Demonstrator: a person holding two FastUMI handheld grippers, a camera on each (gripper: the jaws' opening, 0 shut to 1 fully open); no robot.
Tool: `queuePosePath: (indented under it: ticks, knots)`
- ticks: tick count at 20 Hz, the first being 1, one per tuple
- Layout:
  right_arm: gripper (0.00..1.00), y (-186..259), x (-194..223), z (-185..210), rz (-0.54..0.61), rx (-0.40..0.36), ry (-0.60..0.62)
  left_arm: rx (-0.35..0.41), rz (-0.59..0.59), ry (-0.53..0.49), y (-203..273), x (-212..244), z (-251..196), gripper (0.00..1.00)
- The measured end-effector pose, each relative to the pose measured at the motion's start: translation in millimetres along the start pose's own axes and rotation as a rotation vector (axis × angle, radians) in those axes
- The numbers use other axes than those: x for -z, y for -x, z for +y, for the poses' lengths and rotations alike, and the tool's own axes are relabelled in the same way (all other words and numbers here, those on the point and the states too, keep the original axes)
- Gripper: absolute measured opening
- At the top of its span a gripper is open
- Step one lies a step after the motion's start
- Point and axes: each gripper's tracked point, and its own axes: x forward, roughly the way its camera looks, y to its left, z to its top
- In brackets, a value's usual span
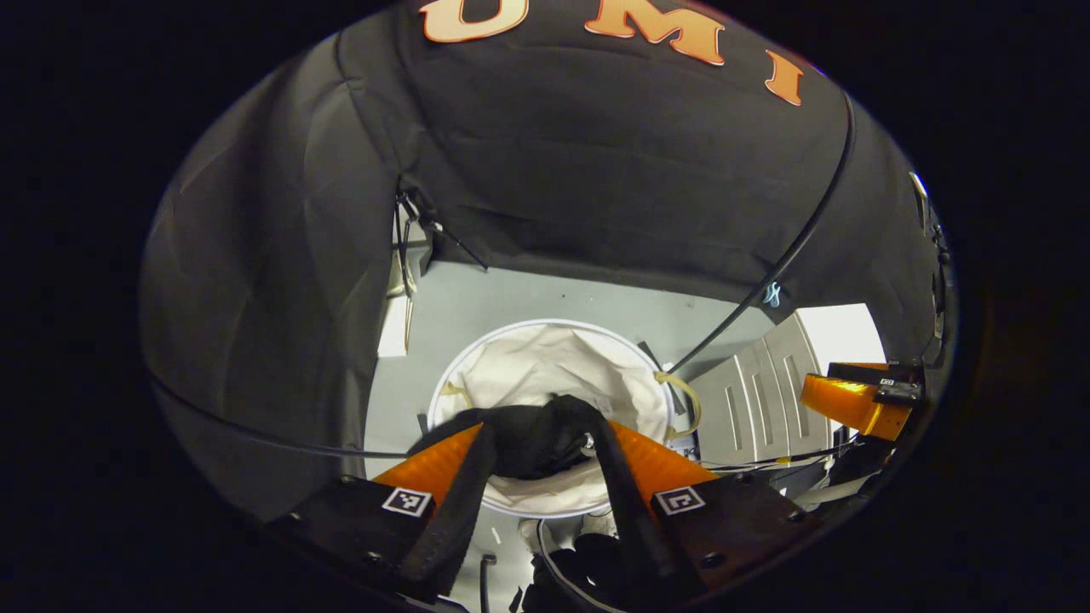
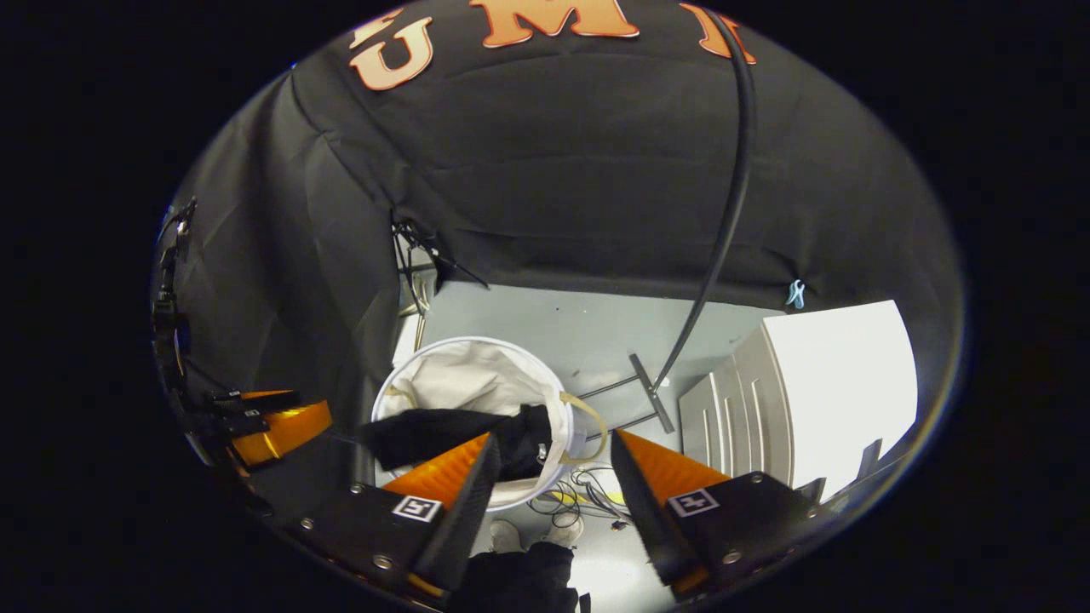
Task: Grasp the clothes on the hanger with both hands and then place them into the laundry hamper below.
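A black garment [image 1: 532, 443] lies bunched over the near rim of the round white laundry hamper [image 1: 528, 358] on the floor. My left gripper [image 1: 545, 424] hovers above it with the jaws apart. The cloth shows in the gap and past the left finger, lower down, and neither finger presses on it. In the right gripper view the garment [image 2: 451, 436] stretches across the hamper [image 2: 464, 375] at its near edge. My right gripper [image 2: 552, 436] is open and holds nothing. The left gripper [image 2: 277, 426] shows at the far left. An orange finger of the right gripper [image 1: 851, 404] shows at the right.
A white ribbed cabinet [image 2: 817, 392] stands right of the hamper. The black hanger stand's pole [image 2: 728, 213] rises from a foot [image 2: 651, 392] on the grey floor. Loose cables [image 2: 579, 498] and a person's shoes [image 2: 528, 536] lie near the hamper's front.
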Motion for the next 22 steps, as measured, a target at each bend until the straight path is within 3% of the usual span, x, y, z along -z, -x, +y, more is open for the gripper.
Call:
queuePosePath:
  ticks: [1,2,5,7,10,18,22]
  knots:
    - [0.87,11.7,-8.1,-3.3,-0.021,0.008,-0.015,-0.002,-0.02,-0.002,9.6,-6.8,3.9,0.84]
    - [0.93,21.4,-18.8,-6.7,-0.042,0.022,-0.03,-0.006,-0.041,-0.003,19.4,-15.3,5.6,0.89]
    - [0.94,69.7,-51.7,-22.9,-0.128,0.061,-0.078,-0.041,-0.126,-0.028,56.8,-39.9,17.8,0.89]
    - [0.94,101.6,-74.3,-31.2,-0.197,0.076,-0.101,-0.089,-0.209,-0.059,87.3,-64.6,31.6,1.0]
    - [0.95,145.6,-106.4,-52.3,-0.306,0.114,-0.108,-0.137,-0.34,-0.051,134.0,-108.5,44.6,0.99]
    - [0.94,271.8,-184.4,-90.0,-0.583,0.216,-0.055,-0.18,-0.669,-0.051,247.2,-201.3,41.3,0.99]
    - [0.94,324.5,-215.8,-91.7,-0.701,0.256,-0.005,-0.156,-0.827,-0.04,302.4,-229.9,28.6,0.99]
